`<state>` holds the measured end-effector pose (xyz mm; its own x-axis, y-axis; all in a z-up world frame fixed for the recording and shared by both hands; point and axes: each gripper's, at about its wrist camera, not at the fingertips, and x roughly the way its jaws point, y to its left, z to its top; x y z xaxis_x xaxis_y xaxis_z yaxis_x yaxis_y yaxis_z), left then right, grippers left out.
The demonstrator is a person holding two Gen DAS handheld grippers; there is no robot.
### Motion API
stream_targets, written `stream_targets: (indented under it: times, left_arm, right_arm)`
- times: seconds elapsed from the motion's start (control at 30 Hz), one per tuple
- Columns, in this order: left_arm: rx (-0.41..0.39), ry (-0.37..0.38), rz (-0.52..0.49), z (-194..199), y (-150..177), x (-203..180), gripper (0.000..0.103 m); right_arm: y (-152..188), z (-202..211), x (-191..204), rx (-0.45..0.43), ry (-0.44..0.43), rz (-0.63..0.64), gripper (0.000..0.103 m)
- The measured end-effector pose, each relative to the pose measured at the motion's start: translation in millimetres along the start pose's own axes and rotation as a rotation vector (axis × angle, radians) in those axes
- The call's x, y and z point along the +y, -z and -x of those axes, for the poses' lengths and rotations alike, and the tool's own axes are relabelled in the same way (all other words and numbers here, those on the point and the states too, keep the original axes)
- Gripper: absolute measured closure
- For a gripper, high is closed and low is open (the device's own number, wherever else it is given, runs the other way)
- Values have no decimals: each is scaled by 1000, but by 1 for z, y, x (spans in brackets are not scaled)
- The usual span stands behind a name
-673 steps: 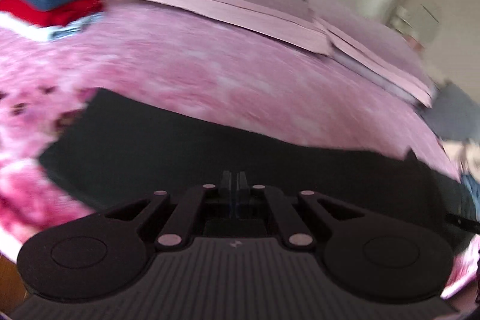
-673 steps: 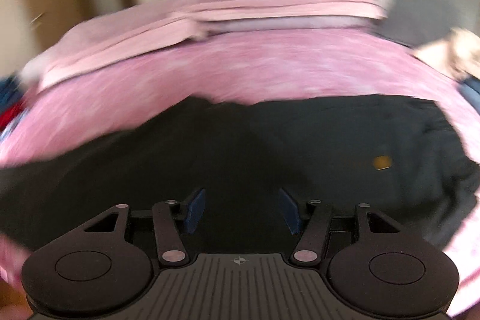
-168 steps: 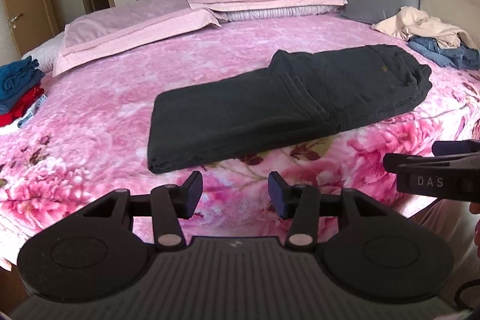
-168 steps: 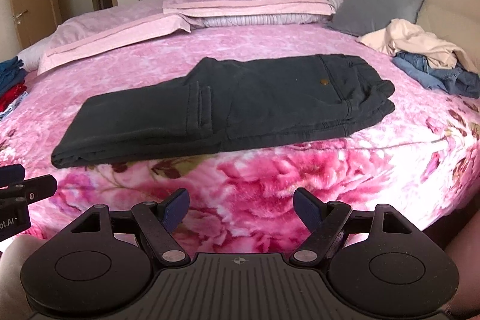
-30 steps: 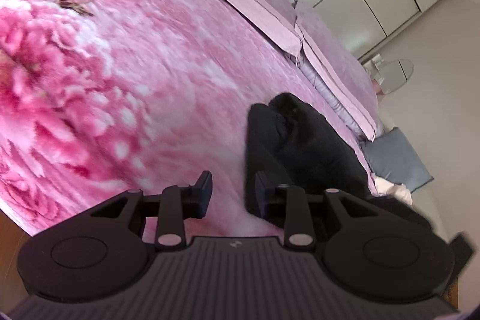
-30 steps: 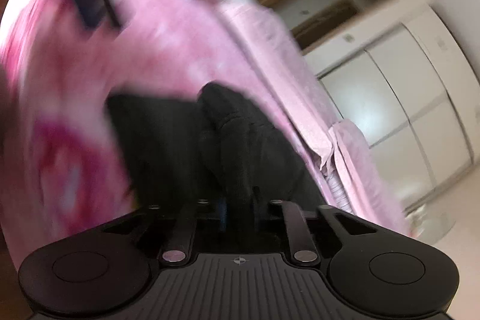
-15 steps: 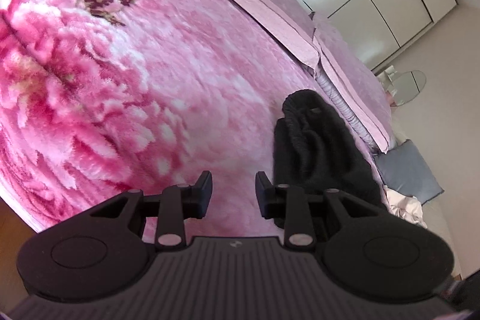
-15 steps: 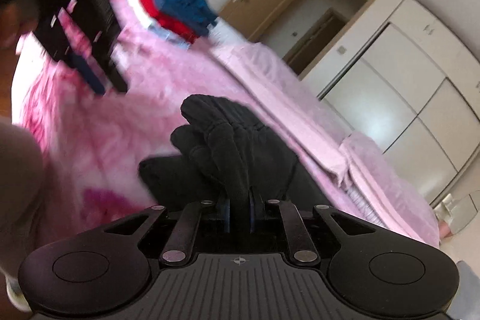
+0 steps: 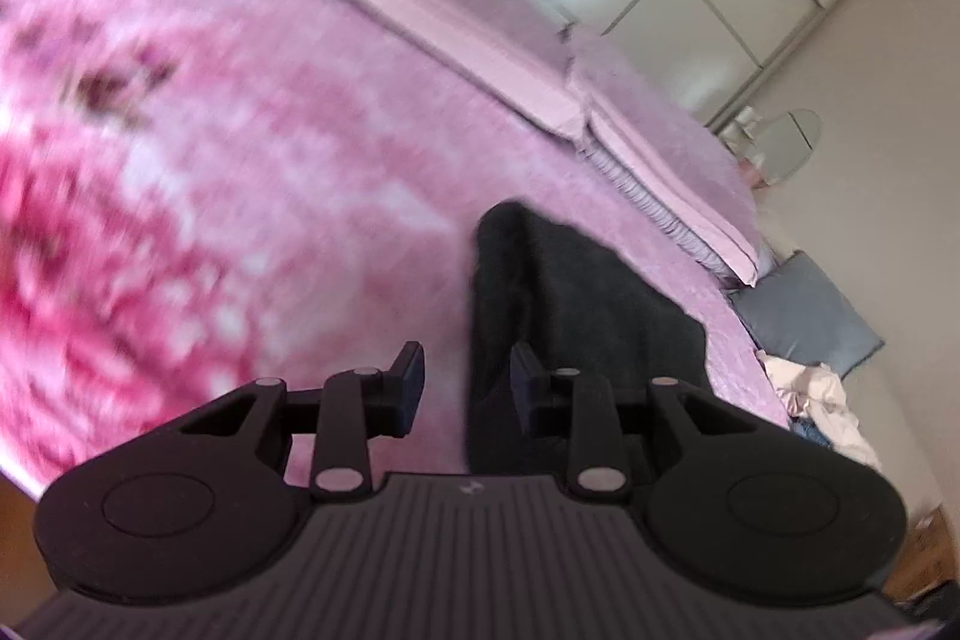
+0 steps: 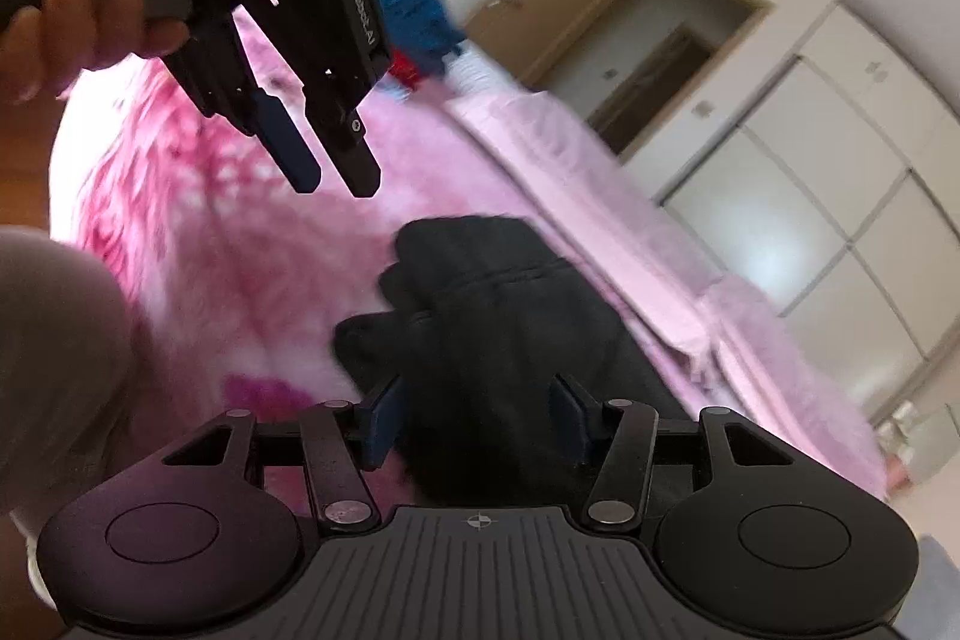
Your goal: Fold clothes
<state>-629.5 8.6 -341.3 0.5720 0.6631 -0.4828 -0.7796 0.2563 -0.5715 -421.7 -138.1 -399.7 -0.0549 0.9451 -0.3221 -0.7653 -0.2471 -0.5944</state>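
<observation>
- the right tool (image 10: 477,427) is opening its jaws, letting go of the folded black trousers (image 10: 492,292) that it was clamping a moment ago.
- the trousers are lying doubled near the front edge of the bed with the pink floral cover (image 9: 252,172).
- the left tool (image 9: 465,379) is hovering, jaws apart and empty.
- this fold is looking finished.

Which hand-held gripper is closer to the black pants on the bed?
Right. The right hand-held gripper is opening right over the black pants; the left hand-held gripper is lifted off to their side.
</observation>
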Motion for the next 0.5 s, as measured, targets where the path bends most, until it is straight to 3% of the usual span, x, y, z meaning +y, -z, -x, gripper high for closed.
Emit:
stream_targets:
  times: [0.13, 0.27, 0.37, 0.4, 0.5]
  left_arm:
    - [-18, 29, -164, -4, -7, -38, 79]
    - [9, -14, -393, -25, 4, -78, 79]
    - [64, -163, -572, -56, 26, -88, 79]
    - [63, -175, -592, -63, 31, -85, 79]
    - [38, -168, -543, -72, 34, -72, 78]
  right_arm:
    - [12, 26, -50, 32, 108, -339, 51]
    - [39, 31, -103, 122, 171, -690, 51]
    - [60, 20, -111, 178, 173, -746, 51]
    - [69, 8, -109, 221, 142, -742, 51]
    - [74, -5, -95, 195, 148, -652, 51]
